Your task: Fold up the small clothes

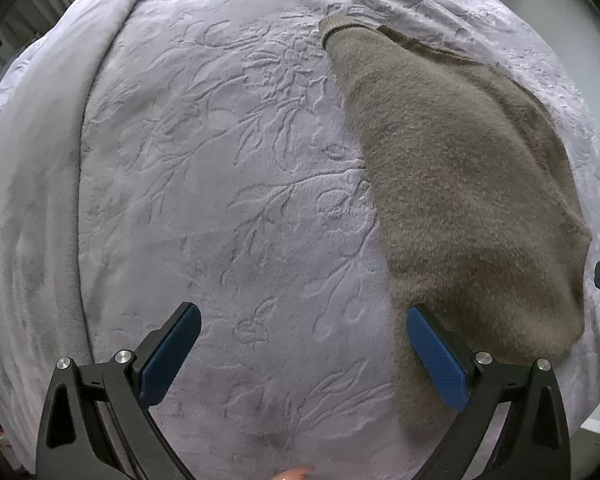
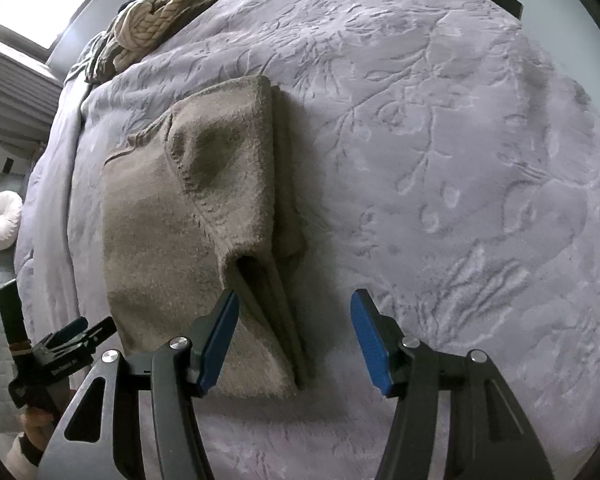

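Looking across the bed from left to right, as my two claws see it:

Bedspread (image 1: pixel 180 160): pale lilac with a pressed leaf pattern; it carries everything and lies bare under most of my left claw.

Left claw (image 1: pixel 304 336): spread as wide as it goes, pinching nothing, pointing straight down at the bedspread. Its right-hand pad (image 1: pixel 436 360) hangs over the near left edge of the garment; whether it touches I cannot tell.

Sweater (image 1: pixel 460 184): a fuzzy grey-brown knit, already doubled over, lying to the right of my left claw. Its long axis runs away from me, from the near end by the pads to the ribbed cuff at the far end.

Same sweater from the right (image 2: pixel 172 216): it lies to the left of my right claw, with the folded edge facing that claw and layers gaping open at the near corner.

Right claw (image 2: pixel 296 336): jaws parted, nothing pressed between them; the left pad (image 2: pixel 220 340) sits just beside the near folded corner, the right pad over bare bedspread.

Nearer hand: I judge both about equally close, one at each near corner, so a lengthwise fold away from me would suit both.

Far pile (image 2: pixel 160 20): chunky cream knit and dark cloth, well apart.
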